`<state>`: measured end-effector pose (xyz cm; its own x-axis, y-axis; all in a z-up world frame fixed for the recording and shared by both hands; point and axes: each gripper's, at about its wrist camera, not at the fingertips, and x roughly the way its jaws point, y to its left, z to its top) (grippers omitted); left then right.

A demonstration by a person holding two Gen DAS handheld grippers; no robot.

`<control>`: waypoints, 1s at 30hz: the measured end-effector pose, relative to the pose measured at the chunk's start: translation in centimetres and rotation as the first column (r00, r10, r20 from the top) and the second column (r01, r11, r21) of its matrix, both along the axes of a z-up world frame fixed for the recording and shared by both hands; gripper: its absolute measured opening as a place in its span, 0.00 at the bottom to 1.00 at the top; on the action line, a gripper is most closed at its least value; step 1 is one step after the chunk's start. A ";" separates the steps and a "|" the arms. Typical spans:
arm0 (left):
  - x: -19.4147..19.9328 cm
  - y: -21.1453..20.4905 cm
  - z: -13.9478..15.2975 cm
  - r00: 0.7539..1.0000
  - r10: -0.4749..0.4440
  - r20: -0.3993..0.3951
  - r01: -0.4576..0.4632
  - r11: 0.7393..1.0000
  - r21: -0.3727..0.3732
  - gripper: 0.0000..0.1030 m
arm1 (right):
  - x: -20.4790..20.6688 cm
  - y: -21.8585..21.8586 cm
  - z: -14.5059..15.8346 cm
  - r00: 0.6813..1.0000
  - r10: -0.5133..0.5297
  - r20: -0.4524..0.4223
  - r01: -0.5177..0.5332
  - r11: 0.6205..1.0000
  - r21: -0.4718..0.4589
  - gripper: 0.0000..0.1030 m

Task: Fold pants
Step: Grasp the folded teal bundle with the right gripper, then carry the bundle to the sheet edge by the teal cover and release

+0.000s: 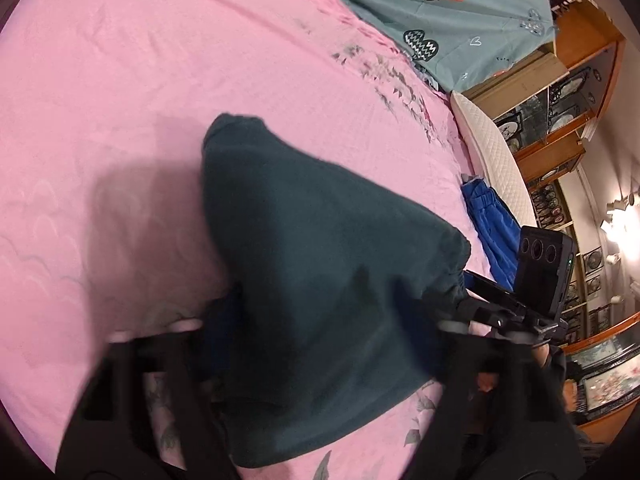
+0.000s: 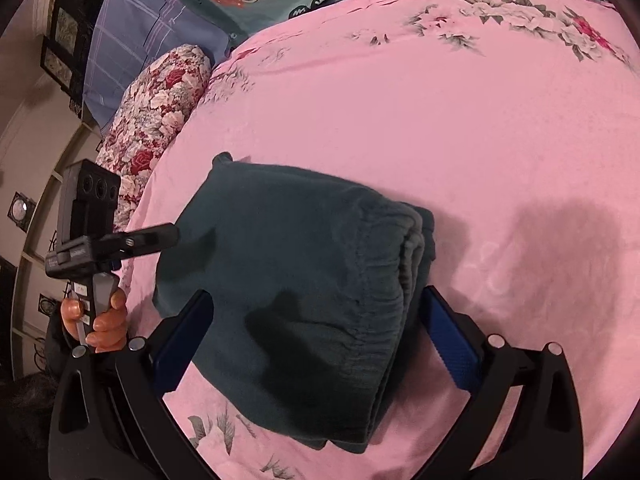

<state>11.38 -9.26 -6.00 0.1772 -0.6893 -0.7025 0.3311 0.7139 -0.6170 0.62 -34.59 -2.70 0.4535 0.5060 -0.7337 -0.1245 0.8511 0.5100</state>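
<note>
We look down on a bed covered by a pink sheet point(image 2: 400, 120) printed with grey and red flowers; a teal cover with heart motifs point(image 1: 460, 8) lies across its far end. The dark teal pants point(image 2: 300, 280) sit folded in a thick bundle on the pink sheet, the gathered waistband layers stacked at one edge.

Our right gripper point(image 2: 316, 332) stands with its jaws wide apart, one blue pad on each side of the bundle; the pad at the waistband side lies right against the cloth, the other seems just clear of it, so we do not read a clamp here. In the left wrist view the left gripper point(image 1: 320, 344) is blurred and the pants cover the space between its fingers; we cannot tell whether it pinches the fabric or merely straddles it.

Only the right wrist view shows a flowered red-and-white pillow point(image 2: 156, 108) and a blue plaid cloth point(image 2: 132, 40) at the bed's edge, and a hand point(image 2: 100, 320) gripping the left tool's handle. Only the left wrist view shows bright blue fabric point(image 1: 492, 224) at the bed's side, a white quilted mattress edge point(image 1: 496, 152), wooden cabinets point(image 1: 580, 92) with framed pictures, and a lit lamp point(image 1: 624, 224).
</note>
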 end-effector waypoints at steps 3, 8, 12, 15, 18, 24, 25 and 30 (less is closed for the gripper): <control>0.3 0.9 -0.6 0.999 0.027 -0.039 -0.028 0.999 -0.044 0.27 | 0.2 -0.6 -0.3 0.999 -0.012 -0.048 0.014 0.999 0.035 0.28; -0.4 0.8 0.4 0.999 0.033 -0.010 -0.033 0.997 -0.067 0.24 | -0.9 -1.2 0.1 1.000 -0.026 0.002 0.026 0.997 0.073 0.24; -0.9 0.8 1.8 0.999 0.039 0.020 -0.038 0.996 -0.083 0.24 | -1.6 -0.9 2.1 0.998 -0.016 0.054 0.011 0.996 0.092 0.23; -1.1 0.5 2.8 0.998 0.031 0.046 -0.027 0.996 -0.084 0.24 | -1.7 -0.3 3.6 0.996 0.010 0.088 -0.018 0.995 0.099 0.23; -0.6 0.5 3.7 0.997 0.034 0.063 -0.029 0.996 -0.086 0.24 | -1.2 0.2 4.8 0.994 0.020 0.111 -0.033 0.993 0.111 0.22; 3.0 -0.6 7.4 0.992 0.034 0.124 -0.026 0.997 -0.073 0.24 | 2.0 -0.2 8.0 0.986 0.021 0.164 -0.042 0.991 0.126 0.22; 3.9 -0.9 8.6 0.988 0.032 0.148 -0.022 0.997 -0.071 0.24 | 2.8 -0.4 8.9 0.984 0.021 0.179 -0.044 0.991 0.125 0.22; 10.6 -3.7 15.2 0.952 0.035 0.303 -0.021 0.999 -0.049 0.24 | 9.9 -2.4 14.4 0.965 -0.026 0.260 -0.008 0.992 0.129 0.22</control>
